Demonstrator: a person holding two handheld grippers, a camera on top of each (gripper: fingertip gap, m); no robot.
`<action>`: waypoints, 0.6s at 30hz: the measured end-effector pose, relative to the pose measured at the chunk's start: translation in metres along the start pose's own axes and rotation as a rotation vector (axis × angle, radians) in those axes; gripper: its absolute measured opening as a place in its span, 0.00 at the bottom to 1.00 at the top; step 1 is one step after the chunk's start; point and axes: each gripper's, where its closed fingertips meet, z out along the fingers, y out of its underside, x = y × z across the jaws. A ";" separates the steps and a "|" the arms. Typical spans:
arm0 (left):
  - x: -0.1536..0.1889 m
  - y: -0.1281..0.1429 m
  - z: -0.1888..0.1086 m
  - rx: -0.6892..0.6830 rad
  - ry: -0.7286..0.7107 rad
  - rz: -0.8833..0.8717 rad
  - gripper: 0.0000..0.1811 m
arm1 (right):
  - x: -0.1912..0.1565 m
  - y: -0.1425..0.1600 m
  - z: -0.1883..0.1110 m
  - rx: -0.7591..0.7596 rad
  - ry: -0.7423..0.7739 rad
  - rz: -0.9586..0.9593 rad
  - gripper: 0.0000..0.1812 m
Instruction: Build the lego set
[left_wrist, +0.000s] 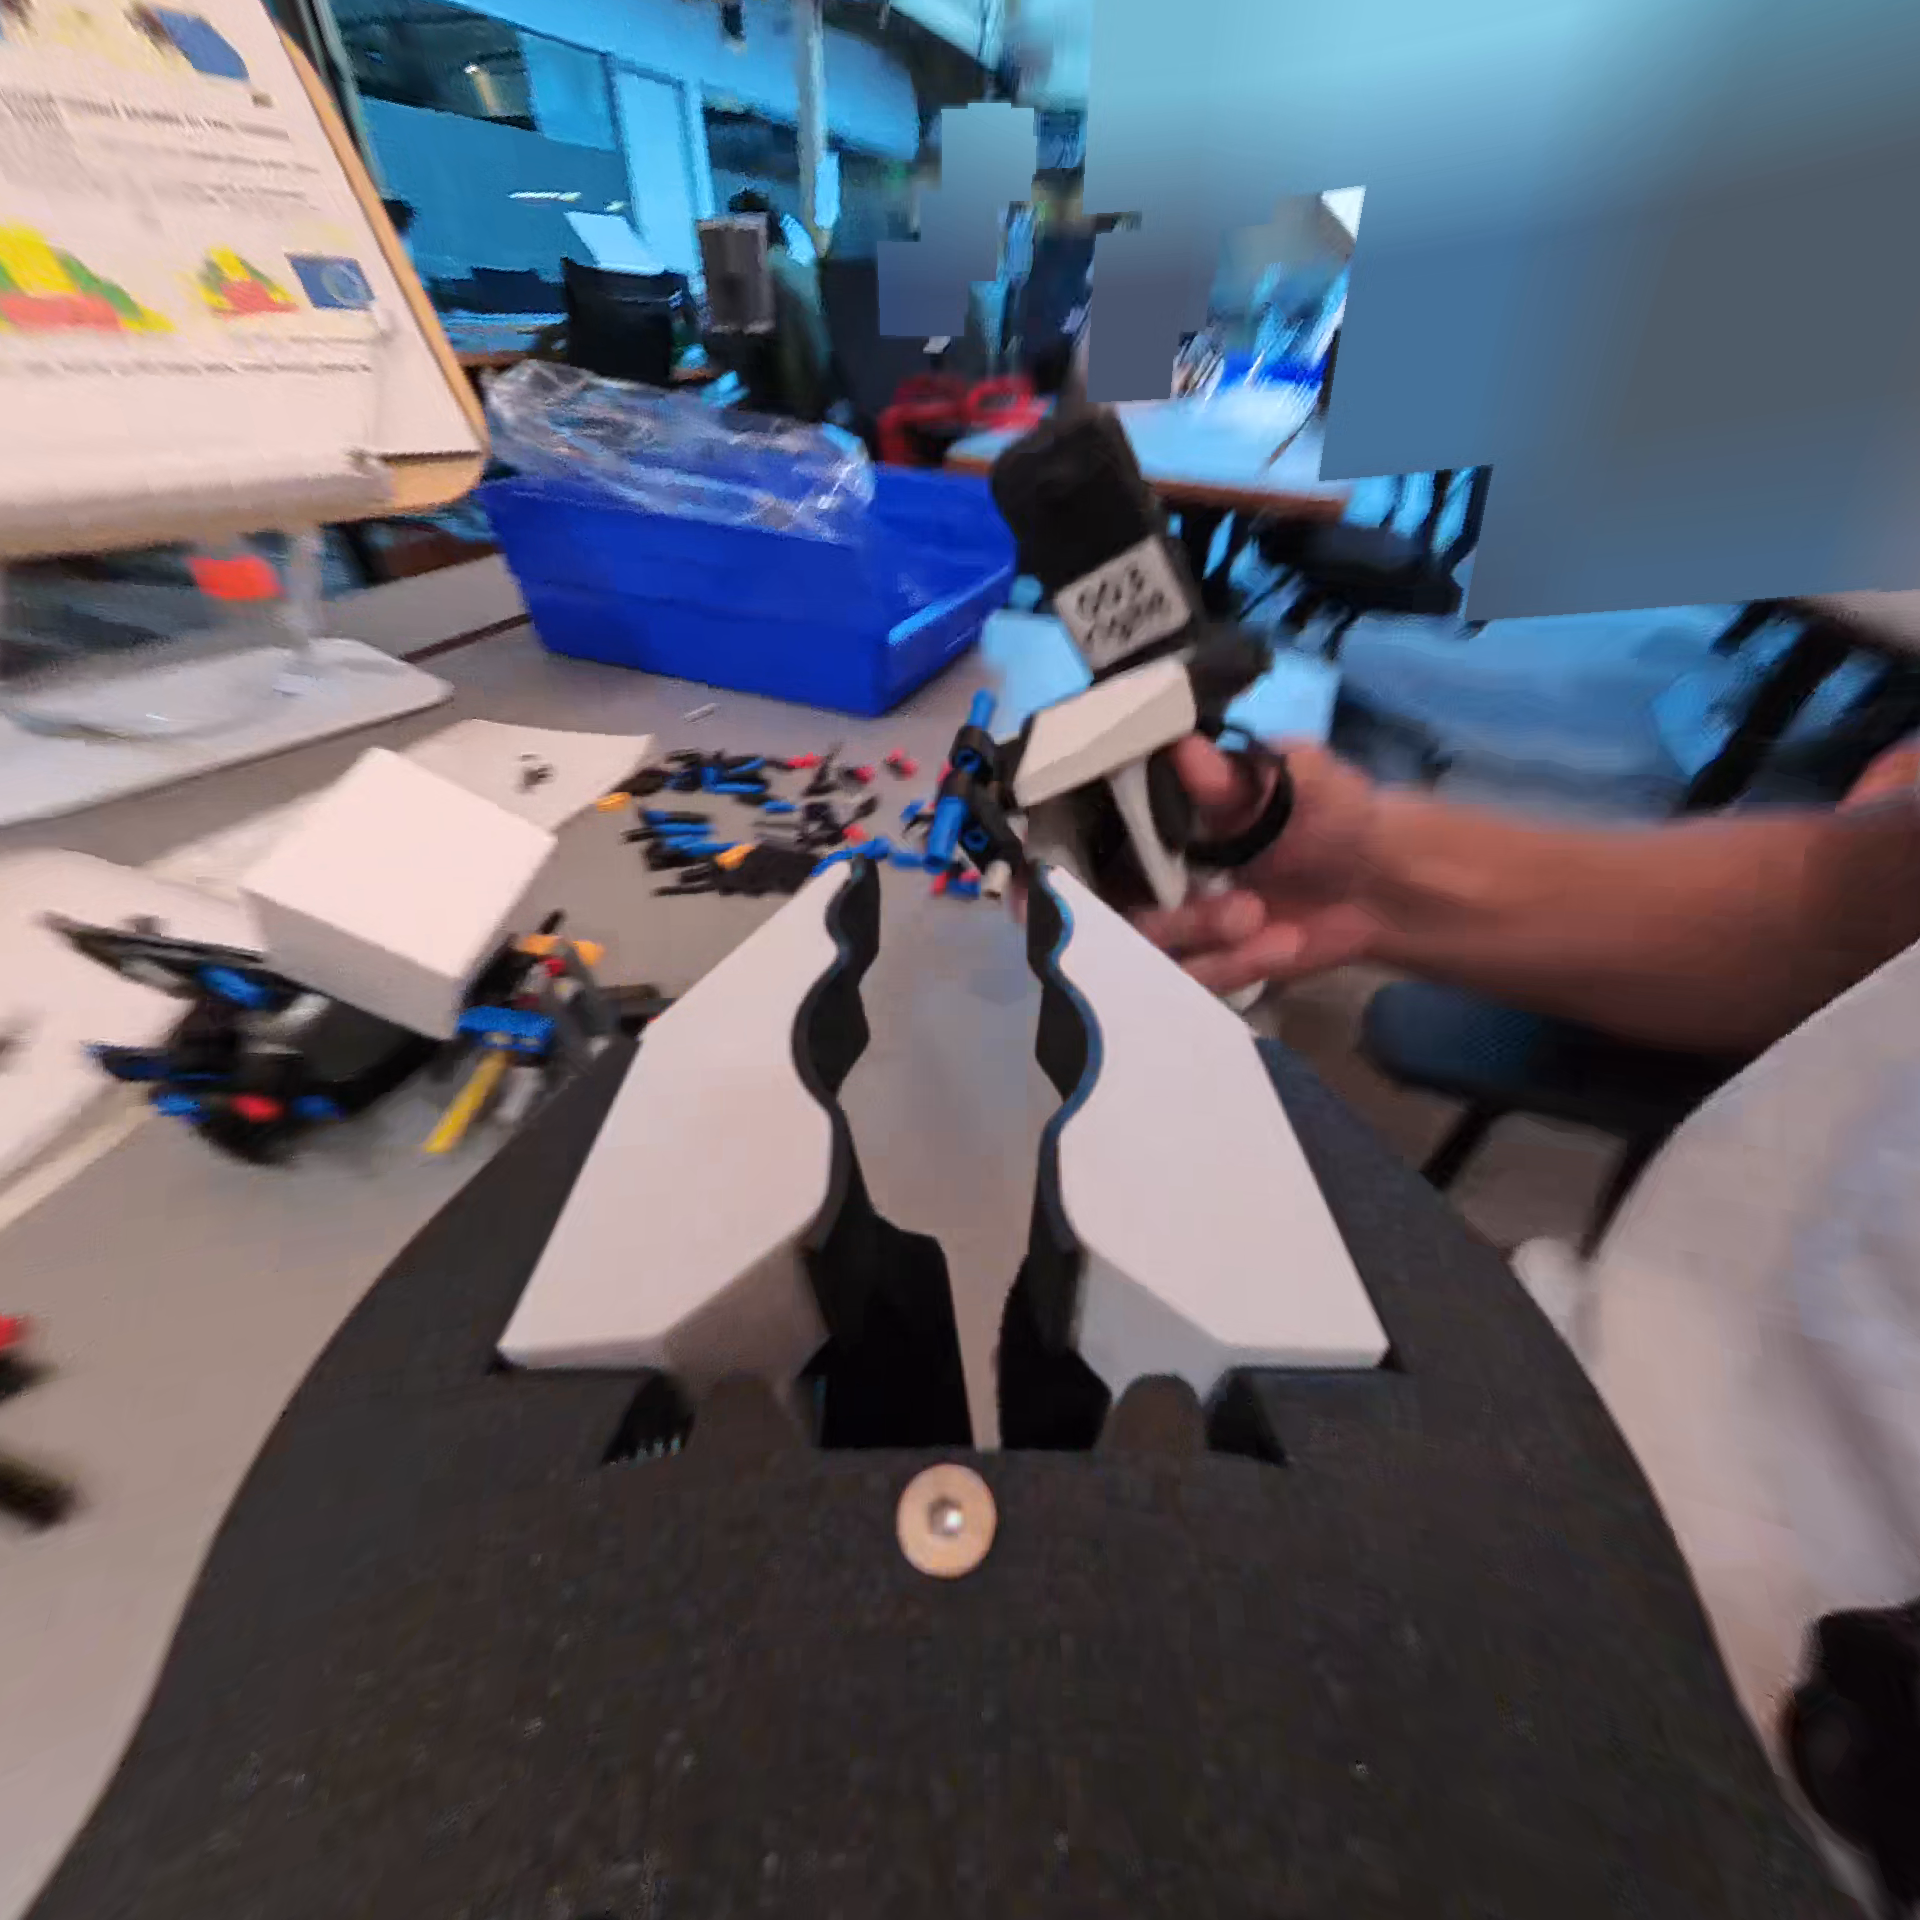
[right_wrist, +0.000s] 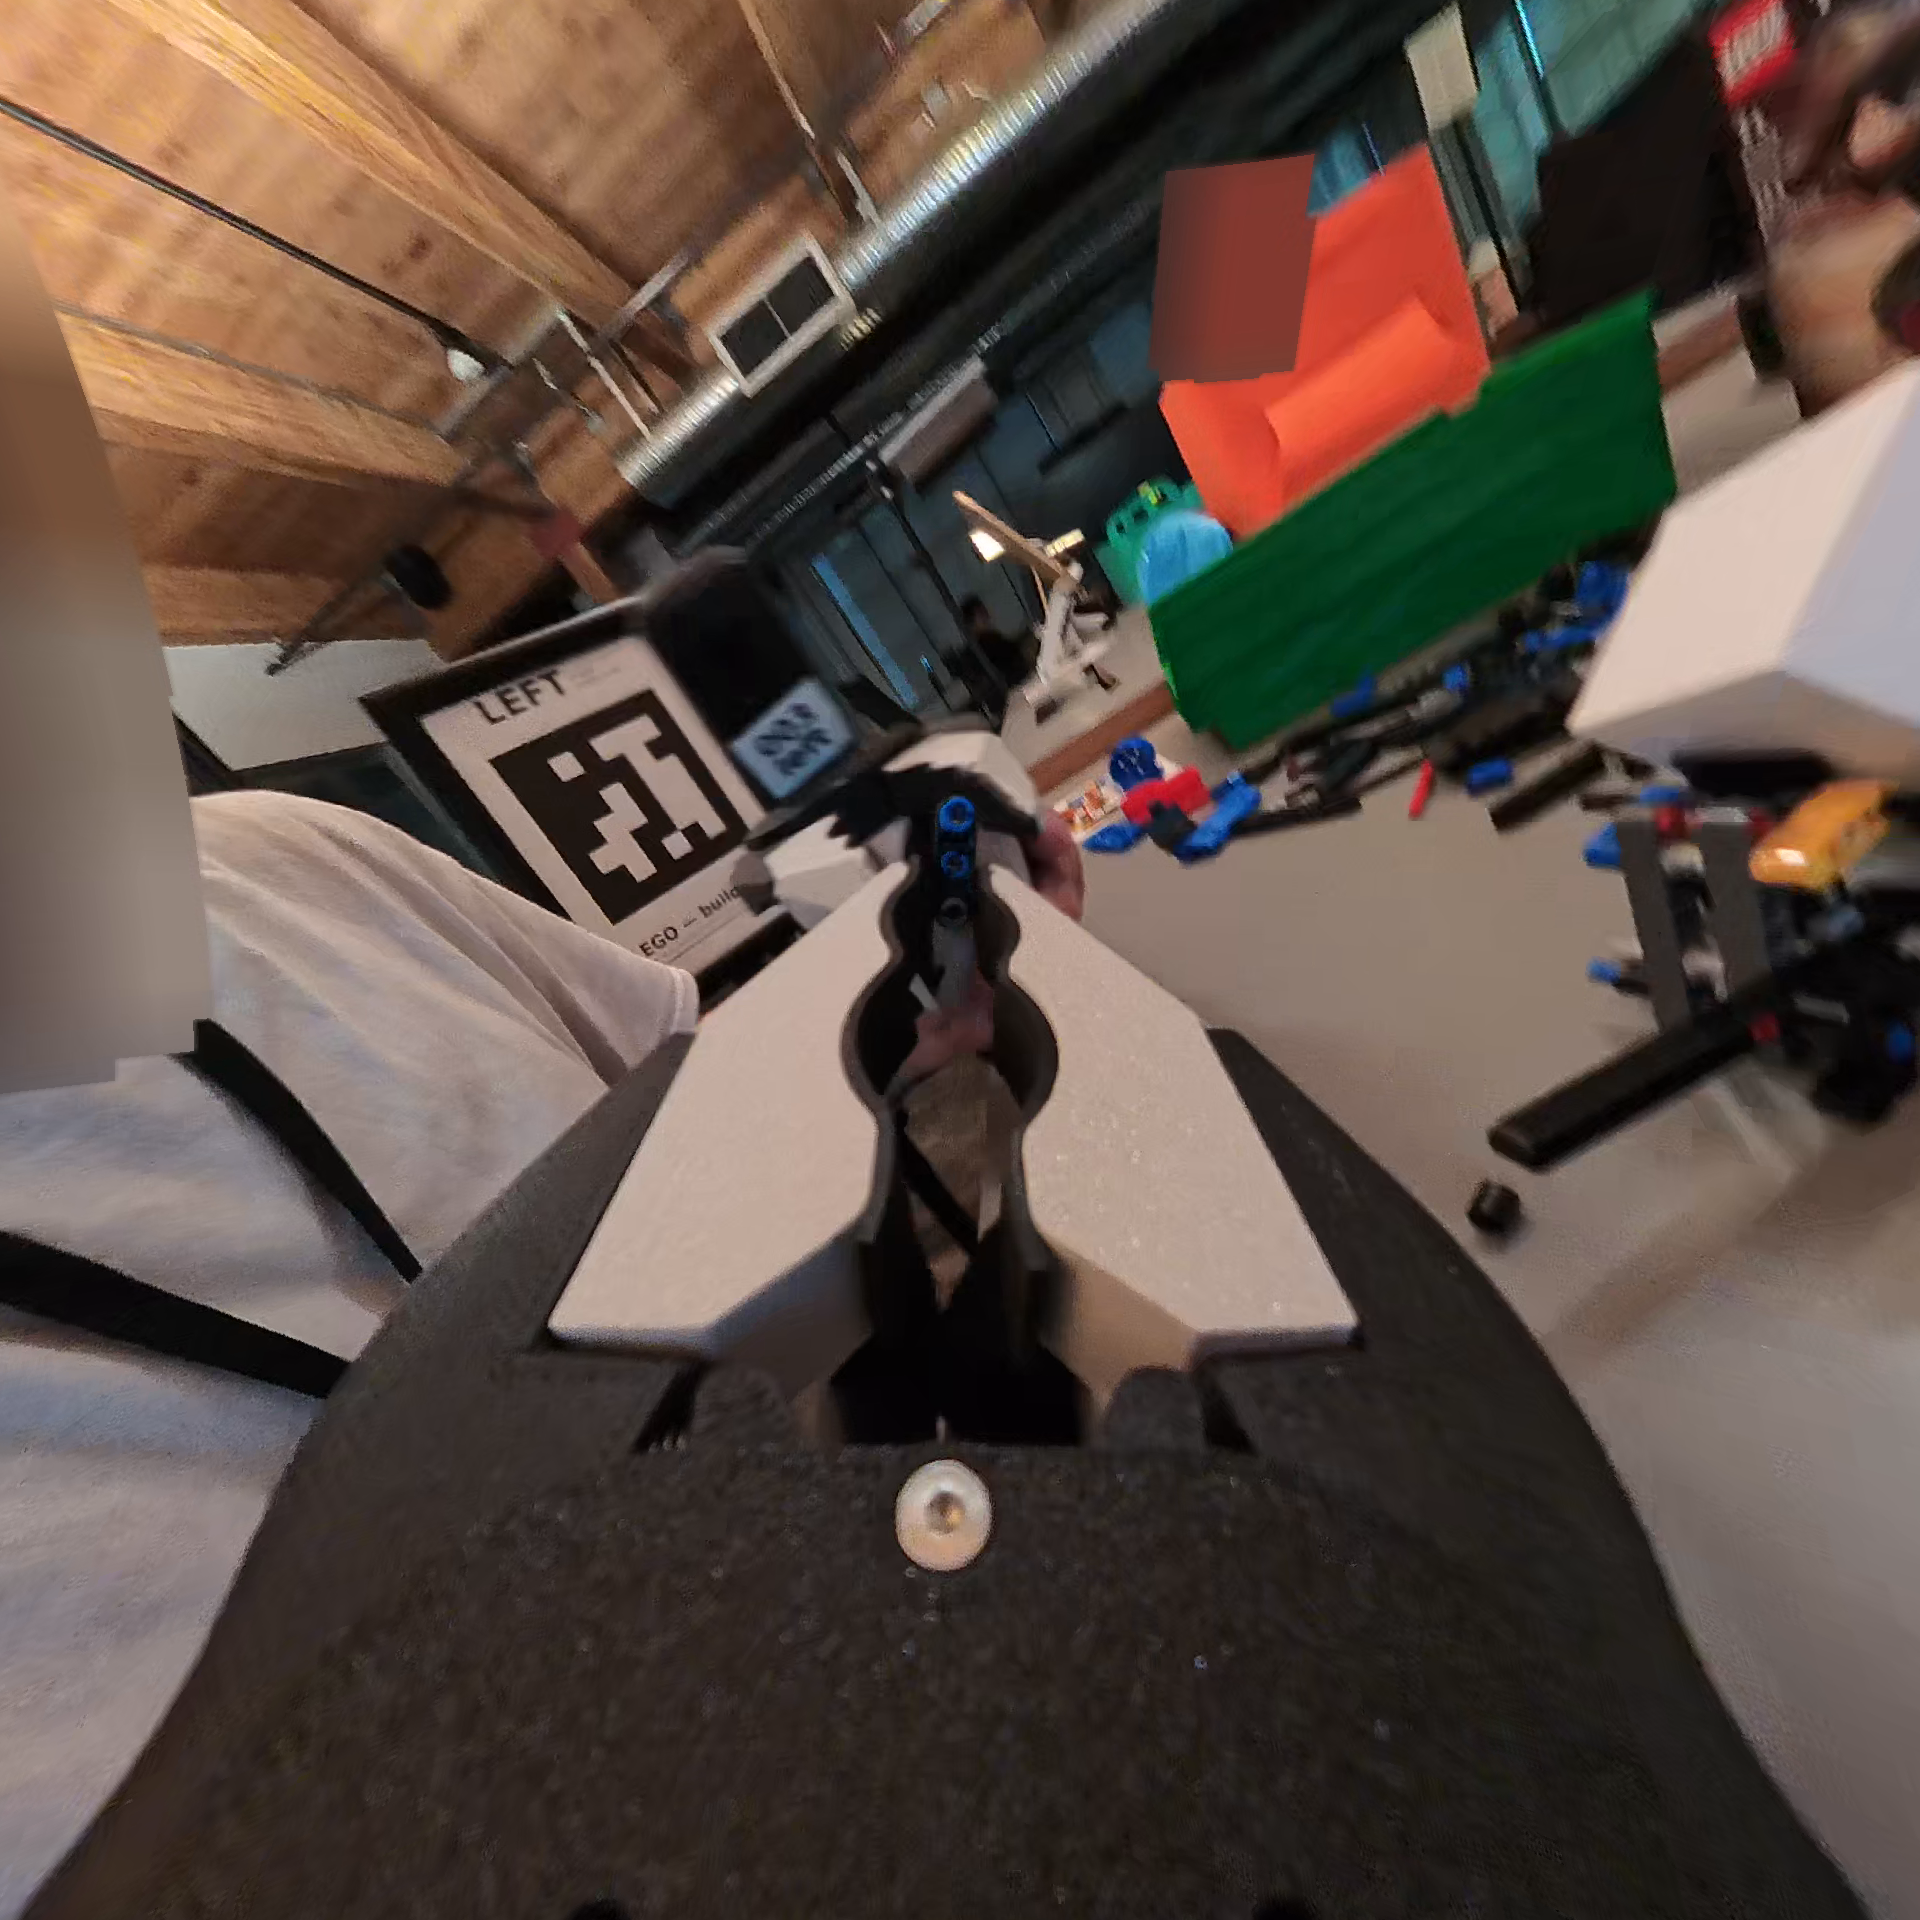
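Right gripper (right_wrist: 948, 883) fingers clamp a black beam with blue pins (right_wrist: 954, 847). Left gripper (left_wrist: 948, 883) fingers parted, empty; approach the beam squarely, slowly.

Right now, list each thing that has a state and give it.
Left gripper: open, empty.
Right gripper: shut on black beam.
Black beam: held off the table, blue pins in it.
Blue bin: open, clear plastic inside.
Loose parts: scattered on table.
Model: partly built.
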 end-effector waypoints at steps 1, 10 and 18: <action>0.000 -0.005 -0.001 0.037 0.044 -0.080 0.14 | -0.003 0.000 0.002 0.005 -0.009 -0.028 0.03; 0.021 -0.015 0.003 0.173 0.325 -0.480 0.09 | -0.011 0.012 0.016 -0.026 0.011 -0.119 0.03; 0.018 -0.018 0.001 0.255 0.329 -0.599 0.03 | -0.016 0.008 0.016 0.034 0.012 -0.133 0.04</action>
